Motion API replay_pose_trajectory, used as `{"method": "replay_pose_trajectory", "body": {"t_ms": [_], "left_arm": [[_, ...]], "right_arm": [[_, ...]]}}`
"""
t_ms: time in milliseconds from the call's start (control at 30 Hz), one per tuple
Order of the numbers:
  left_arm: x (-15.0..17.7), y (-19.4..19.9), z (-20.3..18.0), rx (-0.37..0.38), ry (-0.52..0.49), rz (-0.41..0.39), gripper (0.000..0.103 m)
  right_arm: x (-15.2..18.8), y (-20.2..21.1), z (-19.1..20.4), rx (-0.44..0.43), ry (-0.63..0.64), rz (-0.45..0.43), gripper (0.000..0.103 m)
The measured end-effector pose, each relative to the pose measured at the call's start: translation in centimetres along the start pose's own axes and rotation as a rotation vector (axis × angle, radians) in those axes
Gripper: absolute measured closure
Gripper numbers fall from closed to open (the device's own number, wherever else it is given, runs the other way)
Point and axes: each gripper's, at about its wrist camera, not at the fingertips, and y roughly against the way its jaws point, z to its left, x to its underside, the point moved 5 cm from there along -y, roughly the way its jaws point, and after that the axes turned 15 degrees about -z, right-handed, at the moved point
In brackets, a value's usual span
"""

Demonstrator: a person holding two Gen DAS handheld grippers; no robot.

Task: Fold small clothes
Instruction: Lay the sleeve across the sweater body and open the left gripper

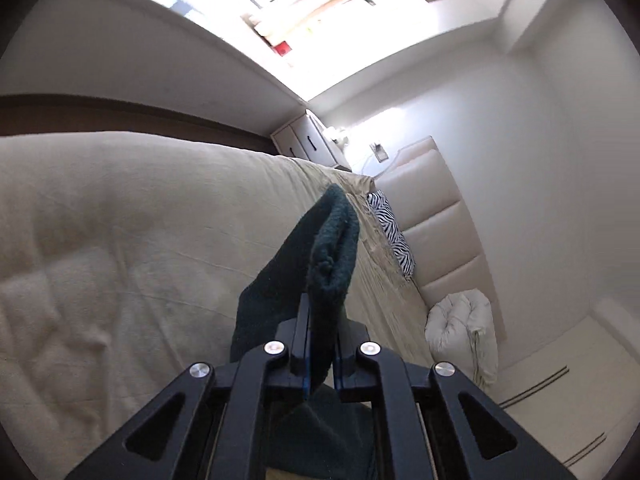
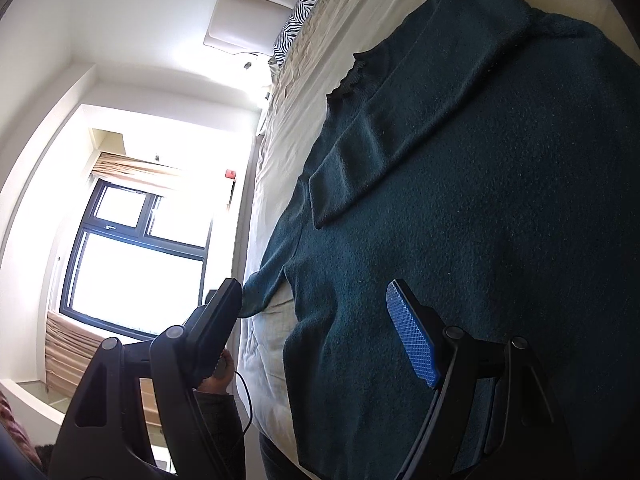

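Observation:
A dark teal knit sweater point(image 2: 460, 208) lies spread on the cream bed point(image 2: 360, 12), one sleeve point(image 2: 360, 148) folded across its body. My left gripper point(image 1: 320, 344) is shut on a fold of the sweater point(image 1: 332, 248) and holds it lifted above the bed; the cloth sticks up past the fingertips. My right gripper point(image 2: 316, 308) is open just above the sweater's lower part, its blue-padded finger point(image 2: 412, 340) over the cloth, the other finger point(image 2: 216, 328) beyond the bed's edge. It holds nothing.
A cream cover spreads over the bed point(image 1: 140, 220). A zebra-print pillow point(image 1: 392, 236) and a padded headboard point(image 1: 440, 216) are at the bed's head, a white bundle point(image 1: 464, 328) beside it. A window point(image 2: 132, 256) with a curtain lies past the bed's side.

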Motion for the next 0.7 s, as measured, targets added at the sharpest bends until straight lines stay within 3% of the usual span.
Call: {"method": "replay_pose_trajectory", "body": {"t_ms": [67,167,300,367,500,700], "left_arm": [[4.3,0.0,-6.7,0.094,-0.238,0.074,0.095],[13.2,1.0,-13.2,0.192,-0.519,0.190,0.095],[24.5,2.1,-15.8,0.234,-0.772,0.326,0.095],[27.6,2.7,-15.5,0.229,-0.844,0.351,0.095],[29.4,2.1,-14.6,0.214,-0.949,0.341,0.095],[28.9,2.8,-13.6,0.204,-1.085,0.294,0.095]], "right_arm": [[-0.5,-0.4,0.2,0.011,0.018,0.008,0.028],[-1.3,-1.9,1.0,0.038,0.065,0.023,0.028],[-2.3,-4.8,2.9,0.034,0.118,0.057,0.028],[-2.5,-6.4,3.8,0.015,0.116,0.087,0.028],[-2.0,-9.7,4.8,-0.018,0.097,0.165,0.028],[-0.4,-13.9,5.1,-0.018,0.038,0.256,0.028]]}}
